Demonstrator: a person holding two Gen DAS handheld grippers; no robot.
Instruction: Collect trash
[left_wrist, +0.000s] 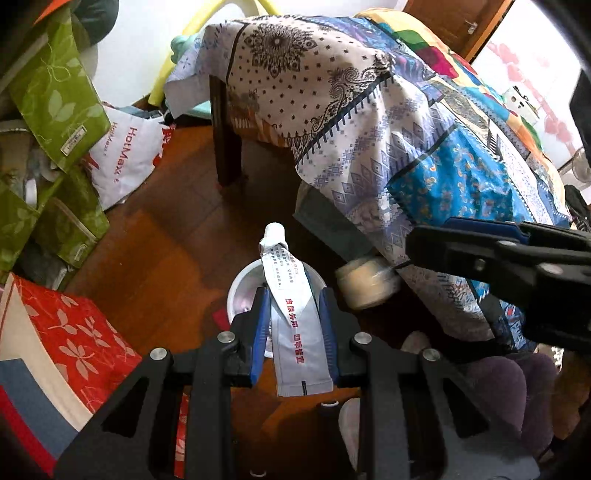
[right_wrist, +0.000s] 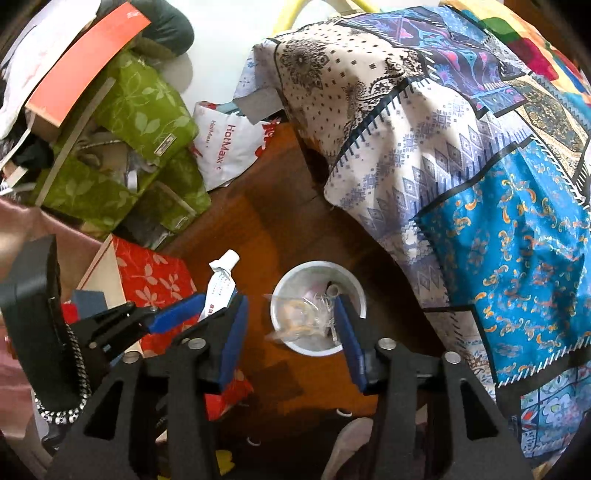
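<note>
Left gripper (left_wrist: 293, 314) clamps a tube (left_wrist: 291, 306) at lower centre of its view above the white bin (right_wrist: 317, 308), right gripper (right_wrist: 290, 332) gapes, maybe just having dropped a blurred jar (left_wrist: 367, 282); tube could miss if released off-centre.

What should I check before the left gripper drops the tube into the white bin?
1. Tube held: ok. The left gripper is shut on the tube.
2. Tube over the white bin: cannot tell. It overlaps the bin in the left wrist view but sits left of the rim in the right wrist view.
3. Bin upright, mouth open: ok.
4. Room in the bin: ok, though trash already lies inside.
5. Right gripper clear of the drop path: not ok. It hangs open directly over the bin.
6. Blurred tan object near the bin: cannot tell what it is.
</note>
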